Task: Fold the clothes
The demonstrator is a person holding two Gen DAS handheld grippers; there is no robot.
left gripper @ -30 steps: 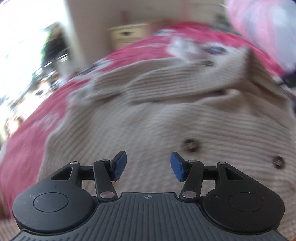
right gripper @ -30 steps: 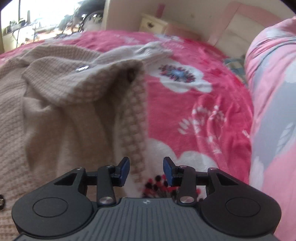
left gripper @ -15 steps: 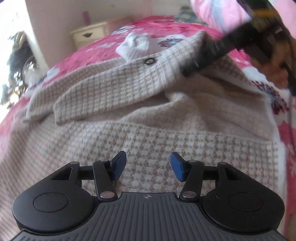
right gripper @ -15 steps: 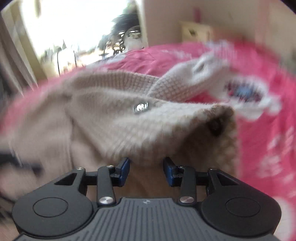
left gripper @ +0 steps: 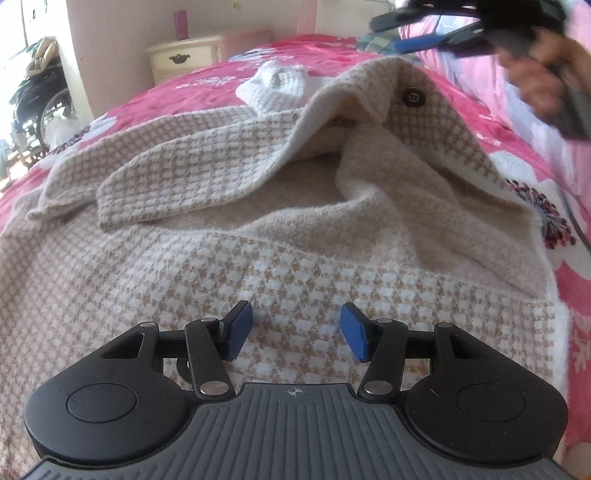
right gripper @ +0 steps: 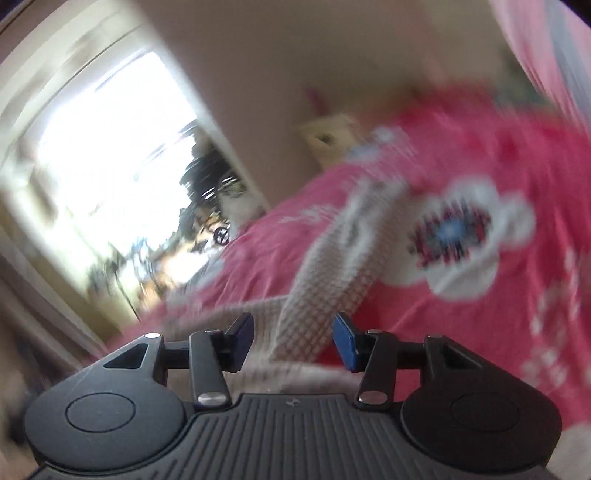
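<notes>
A beige and white houndstooth knit cardigan (left gripper: 258, 258) lies spread on a pink floral bedspread (left gripper: 177, 96). Its far right edge stands up in a peaked fold with a dark button (left gripper: 413, 98) on it. My left gripper (left gripper: 295, 332) hovers open over the near part of the knit, nothing between its blue pads. My right gripper (left gripper: 399, 33), held by a hand (left gripper: 535, 74), hangs above and beyond that peak, clear of the cloth. In the blurred, tilted right wrist view its jaws (right gripper: 293, 341) are opening, with a strip of the cardigan (right gripper: 314, 306) lying beyond them, not pinched.
A cream nightstand (left gripper: 184, 59) stands against the wall past the bed. A wheeled frame (left gripper: 37, 96) sits by the bright window at left. Pink and grey bedding (right gripper: 554, 37) is piled along the bed's right side.
The right gripper has lifted off the cardigan's raised edge, rolled and swung away, its jaws wider. The left gripper came closer over the knit, then held still, open throughout.
</notes>
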